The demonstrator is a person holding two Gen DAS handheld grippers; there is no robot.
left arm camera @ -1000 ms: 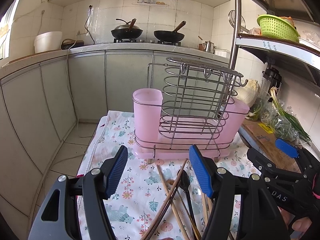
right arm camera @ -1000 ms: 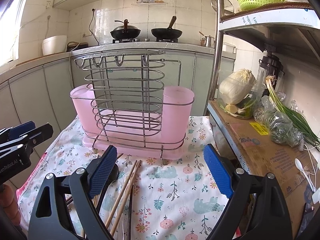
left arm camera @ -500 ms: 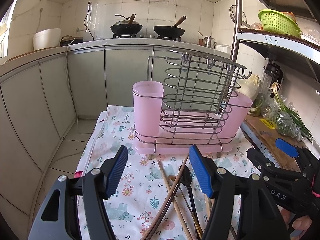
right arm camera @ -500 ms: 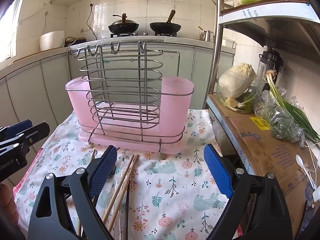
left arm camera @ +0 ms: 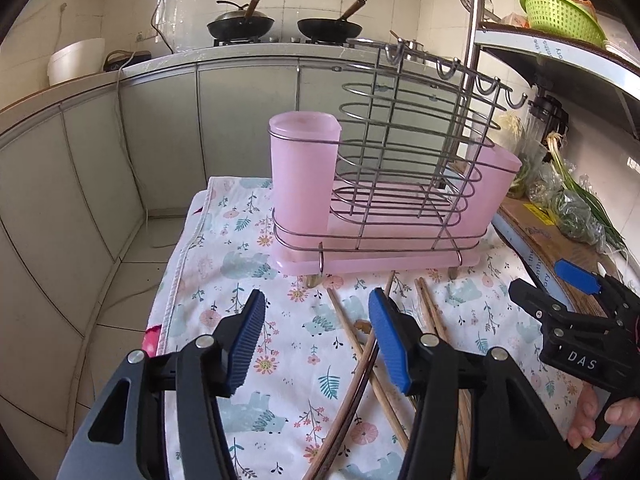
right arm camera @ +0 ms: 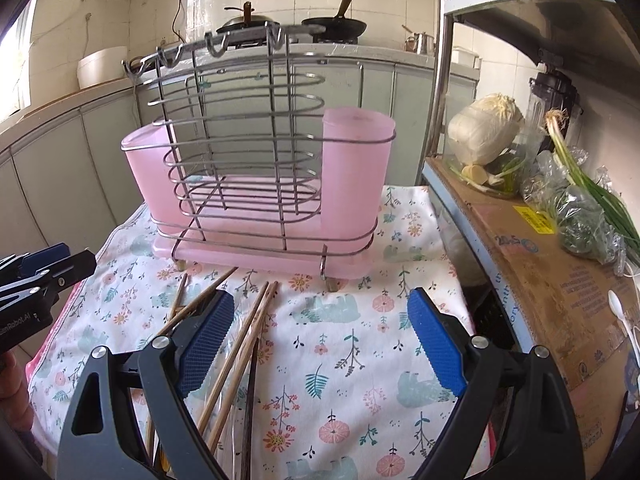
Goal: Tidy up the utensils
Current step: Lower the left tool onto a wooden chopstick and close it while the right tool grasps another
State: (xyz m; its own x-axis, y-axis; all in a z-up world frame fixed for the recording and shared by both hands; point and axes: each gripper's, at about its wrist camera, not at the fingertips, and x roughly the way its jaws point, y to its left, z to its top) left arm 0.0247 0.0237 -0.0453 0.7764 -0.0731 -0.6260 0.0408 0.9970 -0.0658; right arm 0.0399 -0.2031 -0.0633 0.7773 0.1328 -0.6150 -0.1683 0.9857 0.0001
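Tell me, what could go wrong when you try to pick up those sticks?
1. The chopsticks lie crossed in a loose pile on the cloth, so the open right gripper may grab several at once, or drop one.
2. The utensil rack is tall and wiry; a bump from the open left gripper might tip it.

We see a floral cloth [right arm camera: 360,364] w/ a cardboard box [right arm camera: 560,292] just right of it. On the box: cabbage [right arm camera: 486,132], bagged greens [right arm camera: 580,216], white spoon [right arm camera: 618,308]. Behind the cloth, on the counter, two woks [left arm camera: 326,28] & a white pot [left arm camera: 76,60]. Green basket [left arm camera: 560,14] on the shelf above the box.
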